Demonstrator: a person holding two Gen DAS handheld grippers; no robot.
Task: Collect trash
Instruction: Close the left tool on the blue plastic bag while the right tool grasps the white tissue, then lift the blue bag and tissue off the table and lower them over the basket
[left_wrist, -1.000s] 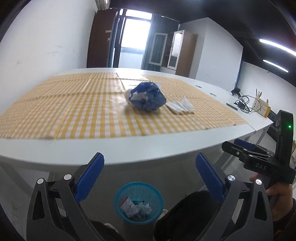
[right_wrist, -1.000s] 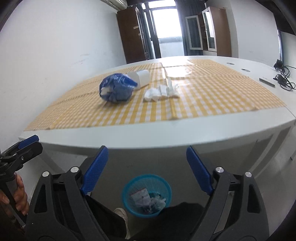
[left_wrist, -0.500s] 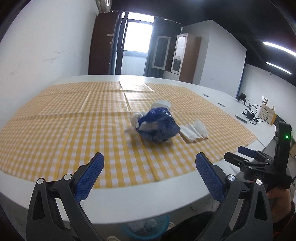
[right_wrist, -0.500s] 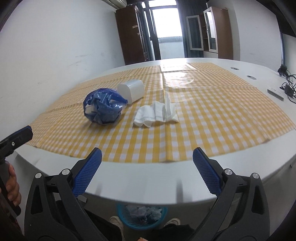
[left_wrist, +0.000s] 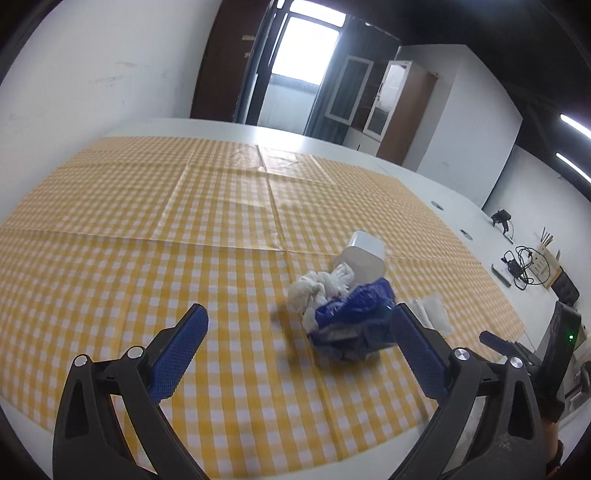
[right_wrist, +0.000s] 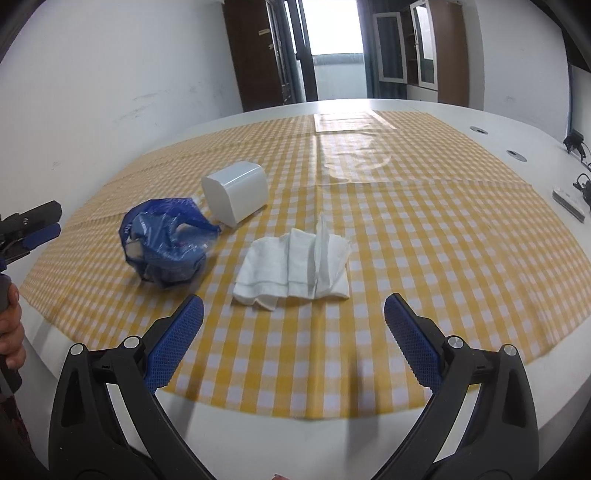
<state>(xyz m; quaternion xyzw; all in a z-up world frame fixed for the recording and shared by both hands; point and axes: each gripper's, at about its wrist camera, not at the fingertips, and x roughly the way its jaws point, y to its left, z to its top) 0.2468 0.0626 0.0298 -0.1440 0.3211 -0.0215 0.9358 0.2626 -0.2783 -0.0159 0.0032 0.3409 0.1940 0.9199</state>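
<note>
A crumpled blue plastic bag (left_wrist: 351, 325) (right_wrist: 166, 247) lies on the yellow checked tablecloth (left_wrist: 184, 229), with a wad of white plastic (left_wrist: 317, 288) against it. A white box (right_wrist: 236, 192) lies on its side just behind the bag. Folded white tissues (right_wrist: 295, 269) rest to the bag's right. My left gripper (left_wrist: 298, 314) hangs open over the cloth, the bag just ahead of its right finger. My right gripper (right_wrist: 293, 301) stands wide with its jaws closing slightly, nothing between them, and the tissues lie right in front of it.
The white table's edge (right_wrist: 332, 435) runs under my right gripper. Cables and a charger (left_wrist: 517, 266) sit at the far right of the table. A white wall is on the left, with a doorway and cabinets at the back. A hand (right_wrist: 9, 332) holds the left gripper.
Both grippers have come forward and up from below the table edge to over the cloth. The blue basket under the table has dropped out of view. The trash looms closer.
</note>
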